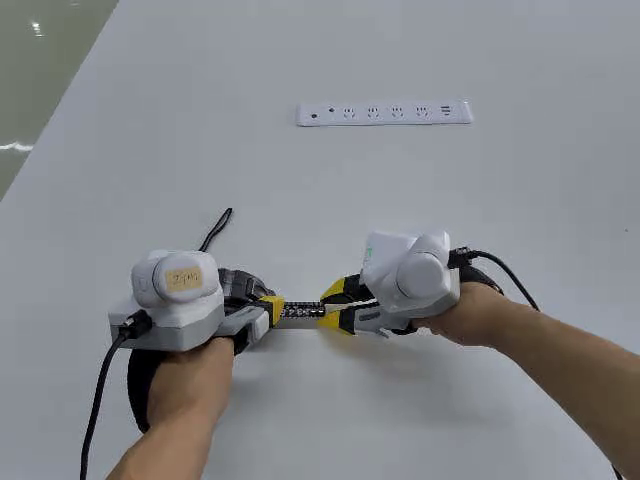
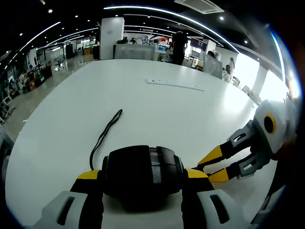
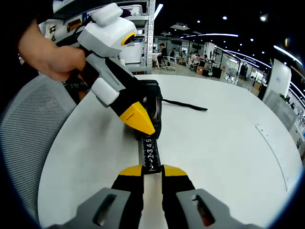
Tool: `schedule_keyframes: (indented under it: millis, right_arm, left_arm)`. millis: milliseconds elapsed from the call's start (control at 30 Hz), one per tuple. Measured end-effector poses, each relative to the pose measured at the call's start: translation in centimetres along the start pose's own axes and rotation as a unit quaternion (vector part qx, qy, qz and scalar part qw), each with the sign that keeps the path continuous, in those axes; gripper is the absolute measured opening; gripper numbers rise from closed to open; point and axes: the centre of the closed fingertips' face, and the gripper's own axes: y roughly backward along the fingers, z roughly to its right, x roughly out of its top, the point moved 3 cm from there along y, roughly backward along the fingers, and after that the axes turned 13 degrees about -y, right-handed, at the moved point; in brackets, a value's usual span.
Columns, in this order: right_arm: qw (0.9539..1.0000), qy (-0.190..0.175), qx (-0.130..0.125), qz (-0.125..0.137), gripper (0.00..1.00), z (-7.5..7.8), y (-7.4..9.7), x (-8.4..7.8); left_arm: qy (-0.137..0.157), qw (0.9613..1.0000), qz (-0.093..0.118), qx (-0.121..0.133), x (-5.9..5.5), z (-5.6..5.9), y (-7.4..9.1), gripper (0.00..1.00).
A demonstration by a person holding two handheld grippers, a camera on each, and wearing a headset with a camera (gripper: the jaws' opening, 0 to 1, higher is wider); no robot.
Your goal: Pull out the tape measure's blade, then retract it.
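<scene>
On white table (image 1: 400, 200), right tongs (image 3: 152, 170) pinch blade (image 3: 148, 148) seemingly numbered 2345

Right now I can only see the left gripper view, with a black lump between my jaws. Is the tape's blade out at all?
Observer: Yes. The right gripper view shows a short stretch of blade sticking out of the tape measure.
Operator: Is the other gripper holding it?
Observer: The right gripper has its jaws shut on the blade's end.
Operator: What does the blade look like?
Observer: It is black, with white numbers along it. I can read 2 to 5.
</scene>
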Motion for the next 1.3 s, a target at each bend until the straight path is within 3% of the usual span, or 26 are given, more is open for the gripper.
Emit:
schedule_keyframes:
  millis: [233,467,500,600,1300]
  right_arm:
    - [1.0000,0.002,0.000,0.006,0.12,-0.5,-1.3,0.9]
    - [1.0000,0.002,0.000,0.005,0.12,-0.6,-1.5,1.0]
    - [1.0000,0.004,0.000,0.008,0.12,-0.7,-2.3,1.4]
    - [0.9999,0.006,0.001,0.009,0.12,-0.8,-2.6,1.6]
    - [0.9998,0.013,0.004,0.011,0.13,-1.0,-3.2,2.0]
  left_arm:
    - [0.000,1.0000,-0.001,-0.003,-0.1,-0.1,-0.1,0.63]
    - [0.000,1.0000,-0.001,-0.003,-0.1,-0.1,-0.1,0.64]
    - [0.001,1.0000,-0.002,-0.004,0.0,-0.1,-0.1,0.64]
    - [0.000,1.0000,-0.002,-0.004,-0.1,-0.1,-0.1,0.64]
    - [-0.002,1.0000,-0.002,-0.003,-0.1,0.0,-0.1,0.64]
